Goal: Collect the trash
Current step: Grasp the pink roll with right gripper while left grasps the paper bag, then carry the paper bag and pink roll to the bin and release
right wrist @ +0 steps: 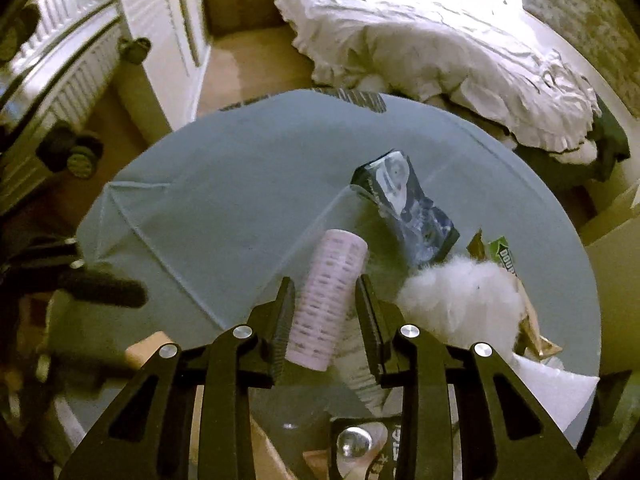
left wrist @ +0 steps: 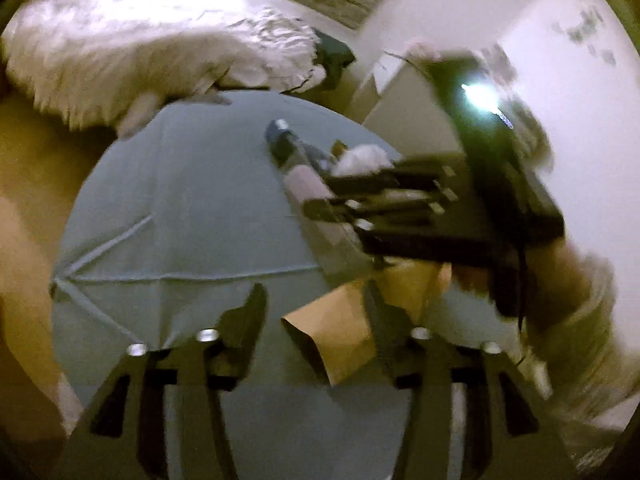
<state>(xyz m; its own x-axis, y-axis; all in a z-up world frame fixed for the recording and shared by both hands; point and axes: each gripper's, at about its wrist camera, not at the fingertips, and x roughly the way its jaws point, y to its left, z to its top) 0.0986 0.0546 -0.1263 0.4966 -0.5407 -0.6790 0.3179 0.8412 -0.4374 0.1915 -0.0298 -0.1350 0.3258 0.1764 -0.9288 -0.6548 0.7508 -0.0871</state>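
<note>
A round table with a grey-blue cloth (right wrist: 224, 184) carries trash: a pale pink printed tube (right wrist: 330, 300), a dark blue packet (right wrist: 404, 200), a white fluffy wad (right wrist: 460, 300) and wrappers (right wrist: 502, 254). My right gripper (right wrist: 325, 308) straddles the pink tube, its jaws close on both sides of it. In the left wrist view, the right gripper (left wrist: 332, 194) reaches over the tube (left wrist: 308, 184). My left gripper (left wrist: 316, 320) is open, with a brown paper bag (left wrist: 340, 340) between its fingers; the right finger rests against the bag.
A bed with a white ruffled duvet (right wrist: 440, 52) stands behind the table. A white radiator (right wrist: 60, 64) and white door (right wrist: 160, 12) are at the left. A cardboard box (left wrist: 408, 112) sits beside the table. A can (right wrist: 354, 442) lies below the right gripper.
</note>
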